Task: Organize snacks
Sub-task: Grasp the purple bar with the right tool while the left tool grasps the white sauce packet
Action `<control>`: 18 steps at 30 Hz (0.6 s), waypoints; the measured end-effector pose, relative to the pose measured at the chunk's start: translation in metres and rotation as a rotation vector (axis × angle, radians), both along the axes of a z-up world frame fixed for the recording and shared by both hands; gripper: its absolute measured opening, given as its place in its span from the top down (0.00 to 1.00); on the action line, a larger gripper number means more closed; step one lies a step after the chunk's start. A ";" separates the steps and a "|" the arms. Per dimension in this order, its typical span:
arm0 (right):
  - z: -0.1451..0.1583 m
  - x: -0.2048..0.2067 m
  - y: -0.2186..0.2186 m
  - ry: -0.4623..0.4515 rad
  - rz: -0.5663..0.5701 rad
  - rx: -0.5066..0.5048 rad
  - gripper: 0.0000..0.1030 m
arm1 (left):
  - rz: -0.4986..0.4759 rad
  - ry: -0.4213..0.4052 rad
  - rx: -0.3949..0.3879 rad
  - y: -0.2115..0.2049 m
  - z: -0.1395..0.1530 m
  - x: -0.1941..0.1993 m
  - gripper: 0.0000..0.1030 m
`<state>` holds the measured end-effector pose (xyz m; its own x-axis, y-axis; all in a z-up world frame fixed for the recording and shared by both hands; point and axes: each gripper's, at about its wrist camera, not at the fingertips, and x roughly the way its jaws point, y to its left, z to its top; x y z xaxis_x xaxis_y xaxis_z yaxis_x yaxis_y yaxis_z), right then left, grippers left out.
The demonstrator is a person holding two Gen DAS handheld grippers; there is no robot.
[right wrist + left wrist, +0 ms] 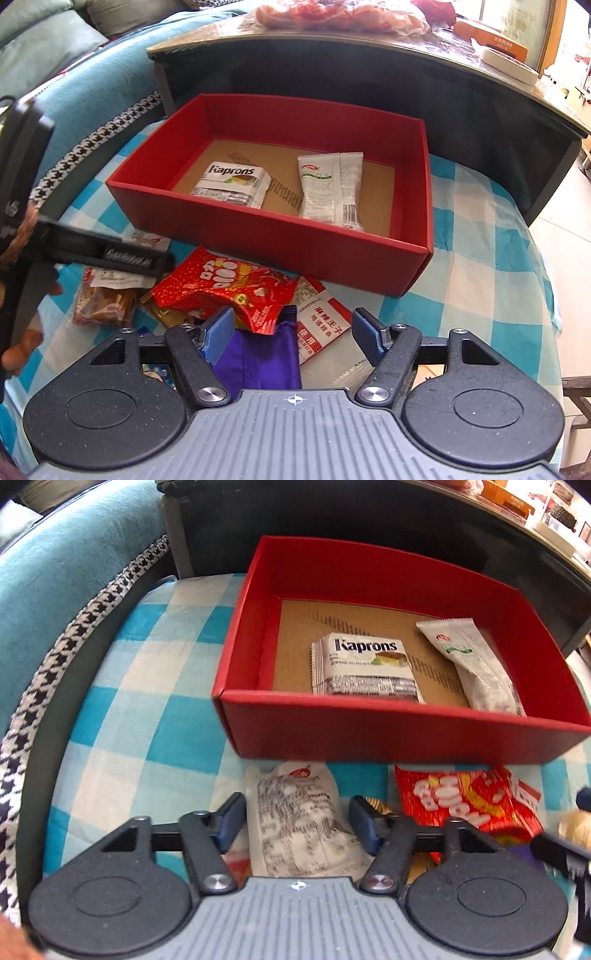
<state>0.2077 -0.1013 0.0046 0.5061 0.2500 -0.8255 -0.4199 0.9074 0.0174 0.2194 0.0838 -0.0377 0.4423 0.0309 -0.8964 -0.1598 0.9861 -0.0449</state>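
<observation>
An open red box (369, 705) (258, 218) stands on a blue-and-white checked cloth (129, 720). It holds a Kaprons packet (365, 664) (232, 181) and a white-green packet (476, 664) (328, 188). In front of the box, my left gripper (297, 821) points steeply down, its pads against both sides of a white printed snack packet (295, 834). My right gripper (293, 338) hovers open over a pile: a red snack bag (221, 288) (465, 797), a purple packet (262, 362) and a white-red packet (321, 325). No pad presses on any of them.
A brown pastry packet (103, 302) lies at the pile's left, under the left gripper's black frame. Behind the box rises a dark low table (369, 55) with bags and boxes on top. A teal sofa (55, 572) with a houndstooth band borders the left side.
</observation>
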 end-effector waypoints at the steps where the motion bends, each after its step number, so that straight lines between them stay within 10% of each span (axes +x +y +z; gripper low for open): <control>1: 0.001 0.000 -0.001 0.001 -0.004 0.003 0.26 | -0.002 0.003 -0.006 0.001 0.001 -0.003 0.15; 18: -0.027 -0.008 0.010 0.101 0.043 -0.004 0.21 | -0.027 -0.012 -0.068 0.004 0.016 -0.045 0.18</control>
